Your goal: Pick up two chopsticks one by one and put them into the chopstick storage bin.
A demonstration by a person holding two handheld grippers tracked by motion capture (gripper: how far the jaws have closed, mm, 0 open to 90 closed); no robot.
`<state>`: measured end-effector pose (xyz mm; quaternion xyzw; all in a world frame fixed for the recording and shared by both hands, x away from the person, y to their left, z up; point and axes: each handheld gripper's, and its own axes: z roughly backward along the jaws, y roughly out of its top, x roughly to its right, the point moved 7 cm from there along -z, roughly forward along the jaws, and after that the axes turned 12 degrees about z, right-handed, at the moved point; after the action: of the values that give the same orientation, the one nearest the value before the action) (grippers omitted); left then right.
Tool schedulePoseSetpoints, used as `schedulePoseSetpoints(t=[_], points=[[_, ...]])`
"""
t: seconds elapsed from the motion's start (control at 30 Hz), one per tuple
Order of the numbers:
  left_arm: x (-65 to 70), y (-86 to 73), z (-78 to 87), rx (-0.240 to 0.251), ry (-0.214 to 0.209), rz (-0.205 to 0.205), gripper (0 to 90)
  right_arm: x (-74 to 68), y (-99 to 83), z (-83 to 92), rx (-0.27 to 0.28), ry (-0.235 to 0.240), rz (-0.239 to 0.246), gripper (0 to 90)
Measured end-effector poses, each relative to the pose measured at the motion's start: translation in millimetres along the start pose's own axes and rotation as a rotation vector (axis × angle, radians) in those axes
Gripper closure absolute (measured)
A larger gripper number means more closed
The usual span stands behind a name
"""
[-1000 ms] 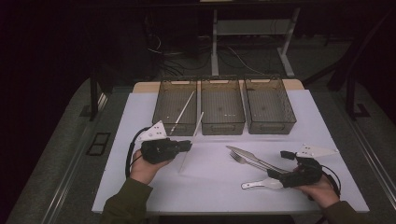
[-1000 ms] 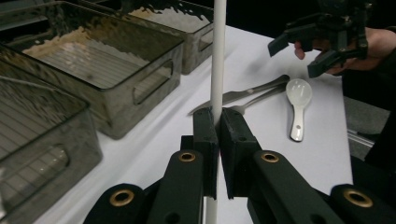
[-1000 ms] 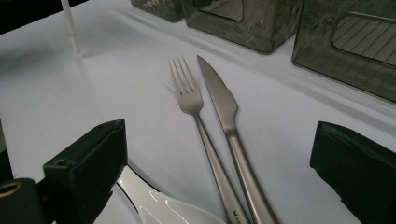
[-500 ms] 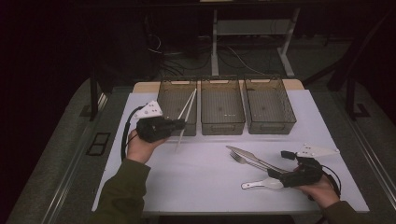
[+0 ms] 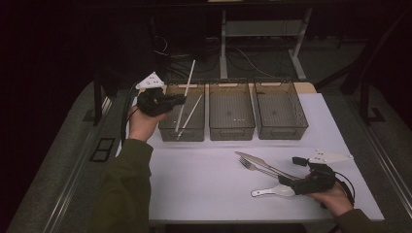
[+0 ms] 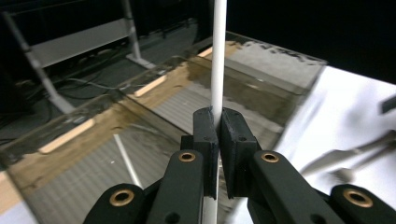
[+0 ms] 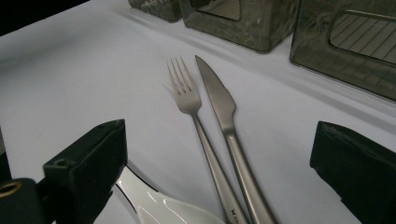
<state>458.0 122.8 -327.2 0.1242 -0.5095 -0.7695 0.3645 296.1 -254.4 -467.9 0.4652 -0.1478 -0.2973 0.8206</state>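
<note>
Over the leftmost smoky plastic bin (image 5: 182,127), the left claw (image 5: 179,99) is pinching a thin white chopstick (image 5: 186,87), holding it near upright; a second stick (image 5: 190,116) is lying inside. Its own view is showing pads clamped tight on the round shaft (image 6: 218,56). Rightward on the white surface (image 5: 204,179), the right claw (image 5: 286,182) is sitting spread over a steel fork (image 7: 187,100), knife (image 7: 217,100) and glossy white spoon (image 7: 159,207).

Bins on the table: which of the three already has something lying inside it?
The leftmost bin, beside the left gripper: a white stick leans inside it. The middle bin and right bin look empty.
</note>
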Motion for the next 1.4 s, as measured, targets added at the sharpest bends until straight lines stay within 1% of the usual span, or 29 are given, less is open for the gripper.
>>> schedulePoseSetpoints(t=[0.1,0.27,0.43,0.5,0.7,0.8,0.83,0.97,1.1,1.13,1.37,1.4], points=[[-11.9,1.1,-7.5,-0.005,0.036,0.013,84.6,0.6,0.2,0.2,0.002,-0.001,0.001,3.9],[-30.5,-7.4,-21.2,-0.041,0.087,0.030,84.6,1.2,0.0,0.4,0.003,0.000,0.001,4.0],[-45.0,-19.3,-32.7,-0.100,0.120,0.066,84.6,1.2,-0.1,1.0,0.004,0.001,0.002,4.0],[-49.1,-24.2,-36.0,-0.135,0.137,0.069,84.6,1.5,0.0,0.9,0.004,0.001,0.001,4.0],[-56.6,-40.2,-43.4,-0.218,0.174,0.079,84.6,1.5,-0.1,0.9,0.003,0.002,0.002,4.0],[-60.5,-48.7,-46.0,-0.246,0.180,0.100,84.5,1.2,-0.1,0.9,0.003,0.003,0.002,4.0],[-62.1,-50.8,-46.5,-0.252,0.180,0.100,84.5,1.3,-0.1,0.9,0.004,0.002,0.005,4.0],[-65.6,-58.2,-49.9,-0.263,0.182,0.123,84.4,1.3,-0.3,0.7,0.001,0.002,0.002,4.0],[-67.7,-61.2,-55.7,-0.266,0.188,0.146,84.2,1.2,-0.6,0.2,-0.001,0.001,0.003,4.0],[-68.2,-61.7,-57.8,-0.270,0.191,0.146,84.1,1.2,-0.5,0.3,-0.001,0.002,0.004,4.0],[-72.3,-69.4,-73.1,-0.323,0.242,0.172,83.5,1.0,-0.3,1.3,0.003,0.004,0.000,4.0],[-73.1,-71.2,-74.7,-0.335,0.251,0.166,86.9,1.3,-0.3,1.4,0.005,0.004,0.003,4.0]])
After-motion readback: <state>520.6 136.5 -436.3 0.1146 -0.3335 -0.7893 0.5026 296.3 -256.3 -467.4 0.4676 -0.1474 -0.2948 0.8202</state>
